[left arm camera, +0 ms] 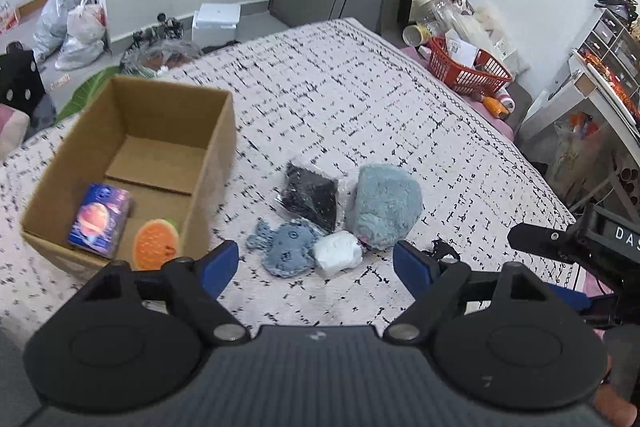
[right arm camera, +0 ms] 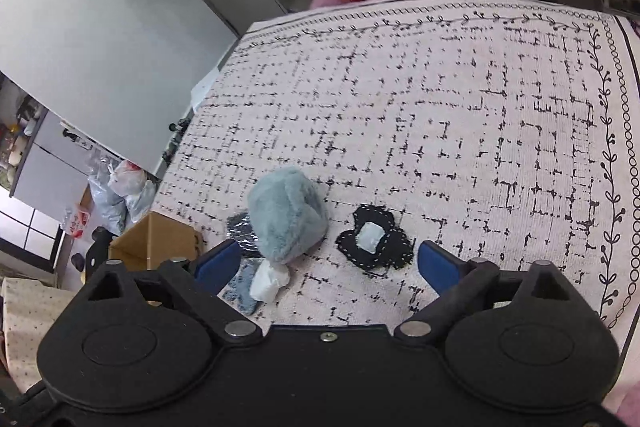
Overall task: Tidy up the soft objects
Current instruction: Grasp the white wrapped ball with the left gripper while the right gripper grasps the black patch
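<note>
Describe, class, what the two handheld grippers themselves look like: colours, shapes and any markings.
Both the left gripper and the right gripper have matte black bodies, two round disc housings, angled link arms with silver pivot pins, and blue fingers. Seen from the left wrist, the right one's body shows white letters "DAS", cut off.

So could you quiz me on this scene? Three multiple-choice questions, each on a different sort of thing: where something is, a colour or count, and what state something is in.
1. Where is the orange sponge?
A. in the box
B. in the red basket
C. on the floor

2. What colour is the fluffy plush?
A. yellow
B. grey-blue
C. red

3. How does the left tool stand?
A. shut on the plush
B. shut on a sock
C. open, holding nothing

Answers: 1 A, it lies inside the box beside a blue packet. 2 B, its fur is grey-blue in both views. 3 C, its blue fingers are wide apart with only the blanket and toys beyond.
</note>
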{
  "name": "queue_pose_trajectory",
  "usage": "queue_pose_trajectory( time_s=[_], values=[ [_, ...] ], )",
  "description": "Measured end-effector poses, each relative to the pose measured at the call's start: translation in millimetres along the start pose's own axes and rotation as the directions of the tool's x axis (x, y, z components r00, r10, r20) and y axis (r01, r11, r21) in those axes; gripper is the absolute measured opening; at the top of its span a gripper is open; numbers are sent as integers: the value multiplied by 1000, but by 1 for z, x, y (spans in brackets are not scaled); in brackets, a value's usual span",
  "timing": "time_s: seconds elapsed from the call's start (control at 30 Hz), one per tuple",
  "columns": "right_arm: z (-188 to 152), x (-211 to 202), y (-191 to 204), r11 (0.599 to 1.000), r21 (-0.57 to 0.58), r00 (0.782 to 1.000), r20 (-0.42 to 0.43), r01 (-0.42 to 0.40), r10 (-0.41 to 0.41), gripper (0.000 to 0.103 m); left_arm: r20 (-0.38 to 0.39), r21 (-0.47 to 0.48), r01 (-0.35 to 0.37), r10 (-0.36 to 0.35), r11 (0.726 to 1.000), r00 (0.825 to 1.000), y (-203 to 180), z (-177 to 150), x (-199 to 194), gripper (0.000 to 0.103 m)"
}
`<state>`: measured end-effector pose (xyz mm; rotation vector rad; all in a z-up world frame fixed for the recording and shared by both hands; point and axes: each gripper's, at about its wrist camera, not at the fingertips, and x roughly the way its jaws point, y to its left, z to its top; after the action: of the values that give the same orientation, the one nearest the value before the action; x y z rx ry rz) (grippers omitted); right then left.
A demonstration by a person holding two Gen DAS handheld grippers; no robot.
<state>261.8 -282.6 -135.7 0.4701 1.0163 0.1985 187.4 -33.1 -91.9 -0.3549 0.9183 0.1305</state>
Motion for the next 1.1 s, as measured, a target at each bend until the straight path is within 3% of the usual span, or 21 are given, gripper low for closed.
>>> queue_pose_trajectory(
  time_s=[0.13, 0.2, 0.4, 1.07, 1.1],
  values=[
    [1, 15, -4, 1000, 14, 1000, -23, 16, -16, 84, -32, -32, 8, -9, 999, 999, -2, 1, 22, 69],
    [2, 23, -5, 1000, 15, 999, -43, 18, -18, 79, -50, -48, 13, -16, 999, 999, -3, 1, 33, 67],
    [3, 43, -8, 999, 20, 996, -74, 43, -42, 75, -103, -79, 18, -26, 997, 994, -7, 3, 65, 60],
    [9, 103, -21, 991, 18, 971, -206, 130, -124, 74, -239, -123, -9, -21, 992, 971, -16, 3, 141, 60],
    [10, 106, -22, 990, 20, 970, -208, 137, -130, 74, -240, -123, -11, -19, 992, 971, -16, 4, 142, 54]
  ],
)
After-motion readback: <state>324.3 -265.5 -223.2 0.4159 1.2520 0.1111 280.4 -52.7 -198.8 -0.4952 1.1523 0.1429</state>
